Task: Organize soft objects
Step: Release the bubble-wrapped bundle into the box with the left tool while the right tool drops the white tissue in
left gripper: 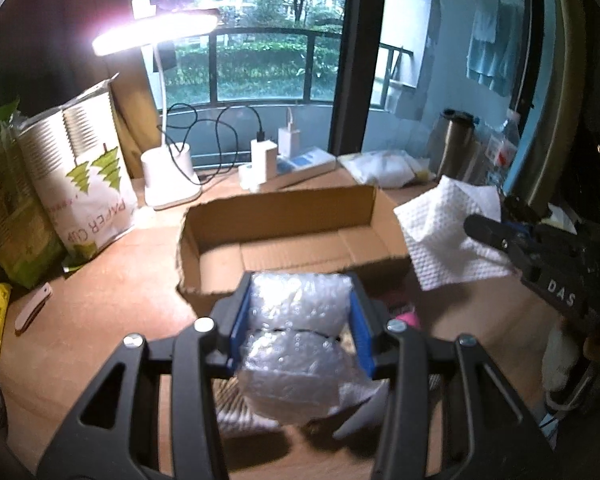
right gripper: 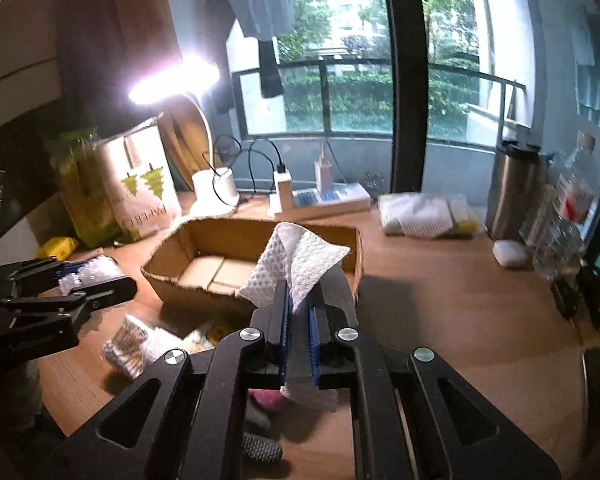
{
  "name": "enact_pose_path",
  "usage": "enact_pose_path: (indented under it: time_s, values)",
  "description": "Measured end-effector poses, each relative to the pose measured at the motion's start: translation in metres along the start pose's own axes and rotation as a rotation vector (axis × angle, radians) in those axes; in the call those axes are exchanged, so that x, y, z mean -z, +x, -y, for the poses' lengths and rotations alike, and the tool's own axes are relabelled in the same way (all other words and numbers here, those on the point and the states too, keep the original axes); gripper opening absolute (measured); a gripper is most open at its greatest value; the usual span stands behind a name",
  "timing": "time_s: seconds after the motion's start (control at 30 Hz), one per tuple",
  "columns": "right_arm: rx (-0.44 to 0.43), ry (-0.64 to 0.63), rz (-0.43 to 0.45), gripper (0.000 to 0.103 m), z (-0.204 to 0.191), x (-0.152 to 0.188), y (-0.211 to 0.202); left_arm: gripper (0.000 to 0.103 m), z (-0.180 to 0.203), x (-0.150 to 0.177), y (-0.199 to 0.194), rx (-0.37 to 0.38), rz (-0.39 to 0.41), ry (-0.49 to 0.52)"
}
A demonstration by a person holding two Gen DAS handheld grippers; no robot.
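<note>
Bubble wrap (left gripper: 300, 344) (a soft roll) sits squeezed in the left gripper (left gripper: 300, 320), long way pointing at the box (left gripper: 284, 216). Right gripper (right gripper: 299, 312) pinches a tissue (right gripper: 296, 264) sticking up.

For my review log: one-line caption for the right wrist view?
Right gripper pinches a white paper towel above the open cardboard box; left gripper holds bubble wrap.

Two wrist fisheyes, close above the desk (left gripper: 100, 320), angled down toward the window, both seemingly sharing the cardboard box (left gripper: 284, 216).
</note>
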State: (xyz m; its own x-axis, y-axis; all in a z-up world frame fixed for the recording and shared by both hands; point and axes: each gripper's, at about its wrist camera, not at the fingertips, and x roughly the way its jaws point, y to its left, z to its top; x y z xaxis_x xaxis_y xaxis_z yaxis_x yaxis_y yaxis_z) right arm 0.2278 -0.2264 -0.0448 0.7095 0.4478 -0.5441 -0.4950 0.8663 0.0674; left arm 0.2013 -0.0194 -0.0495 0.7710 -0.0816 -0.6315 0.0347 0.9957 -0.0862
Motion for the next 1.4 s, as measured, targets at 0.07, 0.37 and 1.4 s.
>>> enact_pose_path:
  time_s: [0.07,0.37,1.4]
  values:
    - [-0.016,-0.008,0.009,0.009,0.005,-0.005,0.004,0.044,0.005,-0.007,0.004,-0.017,0.014,0.002]
    - [-0.093,-0.017,0.008,0.009,0.027,-0.026,0.035,0.044,0.014,-0.041,0.033,-0.031,0.074,-0.036]
    - [-0.037,0.077,-0.159,0.043,0.044,-0.005,0.096,0.070,0.013,-0.036,0.127,0.118,-0.099,-0.110]
